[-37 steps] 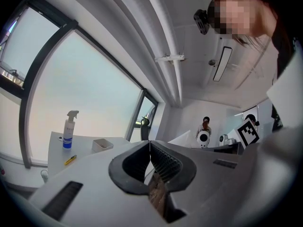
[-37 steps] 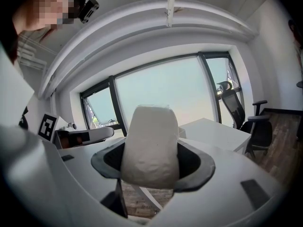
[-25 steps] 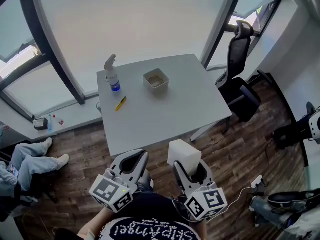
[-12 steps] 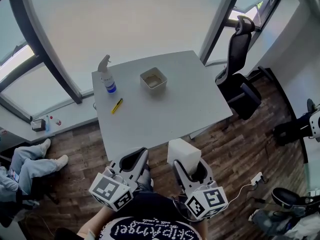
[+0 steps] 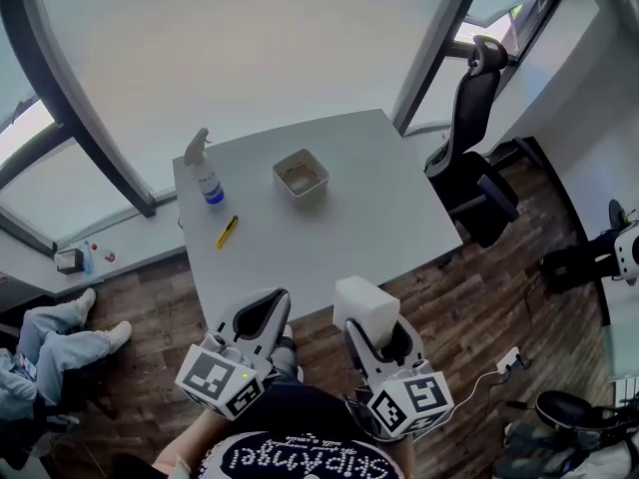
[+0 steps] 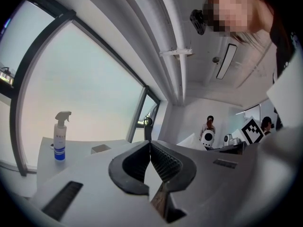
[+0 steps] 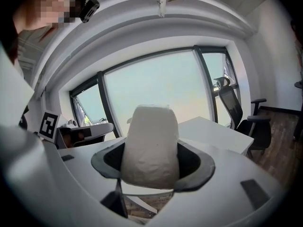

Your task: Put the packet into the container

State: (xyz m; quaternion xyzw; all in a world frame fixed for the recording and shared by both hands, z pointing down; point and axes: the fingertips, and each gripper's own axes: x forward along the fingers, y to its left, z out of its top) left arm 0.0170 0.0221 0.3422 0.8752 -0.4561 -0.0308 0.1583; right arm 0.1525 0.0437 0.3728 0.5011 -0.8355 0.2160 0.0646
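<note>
**White packet in the right jaws, short of the bench**

The right gripper [image 5: 379, 333] has its jaws closed on a white packet [image 5: 365, 307]. They press against its two sides, and its upper part stands clear above them. Close up, the packet [image 7: 150, 145] is a plump, soft-looking block with a rounded top and a finely crinkled, matte skin, with no print visible. It hangs over the wooden floor [image 5: 459, 297], just off the near edge of the bench [image 5: 349, 223].

The left gripper [image 5: 262, 313] is beside it, jaws together at the tips with nothing between them.

The container [image 5: 301, 176], a small square white tub, sits far back on the bench, well apart from the packet. It seems to hold something tan, though it is too small to tell. A spray bottle [image 5: 203, 173] and a yellow pen-like thing [image 5: 227, 231] lie to its left.
</note>
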